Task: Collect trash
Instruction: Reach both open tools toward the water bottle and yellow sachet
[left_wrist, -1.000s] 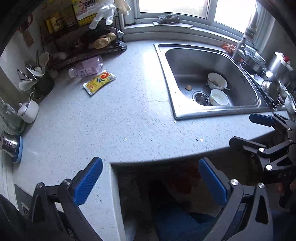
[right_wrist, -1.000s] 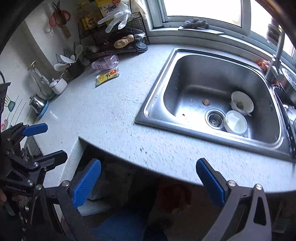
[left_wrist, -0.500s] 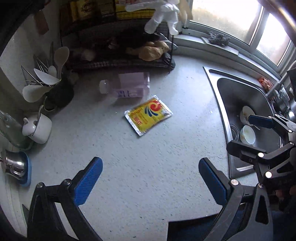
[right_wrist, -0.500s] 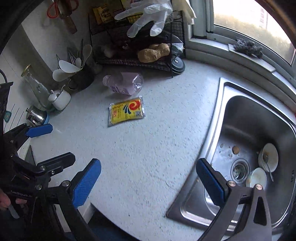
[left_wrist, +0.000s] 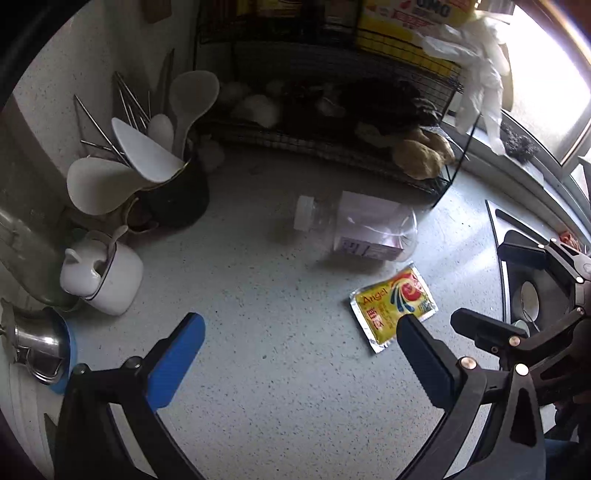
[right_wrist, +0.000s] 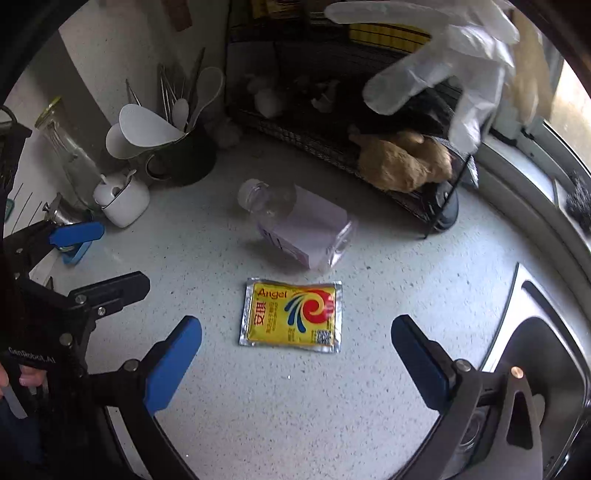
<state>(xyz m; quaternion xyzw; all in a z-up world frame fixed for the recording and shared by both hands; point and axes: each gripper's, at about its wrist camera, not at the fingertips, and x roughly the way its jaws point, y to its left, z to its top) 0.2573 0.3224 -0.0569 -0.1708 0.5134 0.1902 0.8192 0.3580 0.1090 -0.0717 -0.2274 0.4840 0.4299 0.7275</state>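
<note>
Now; both tongs apart, empty | holder (right_wrist: 184, 155): spoons | bottle (right_wrist: 299, 225): on side

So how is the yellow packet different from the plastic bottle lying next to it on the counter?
The yellow packet is flat, opaque and brightly printed with a red and blue swirl; the plastic bottle is bulky, see-through and pale, with a lilac label. The packet lies flush on the countertop, while the bottle rests on its side, cap toward the utensil holder. The packet lies nearer both grippers. Both lie loose on the counter, ungripped.
</note>
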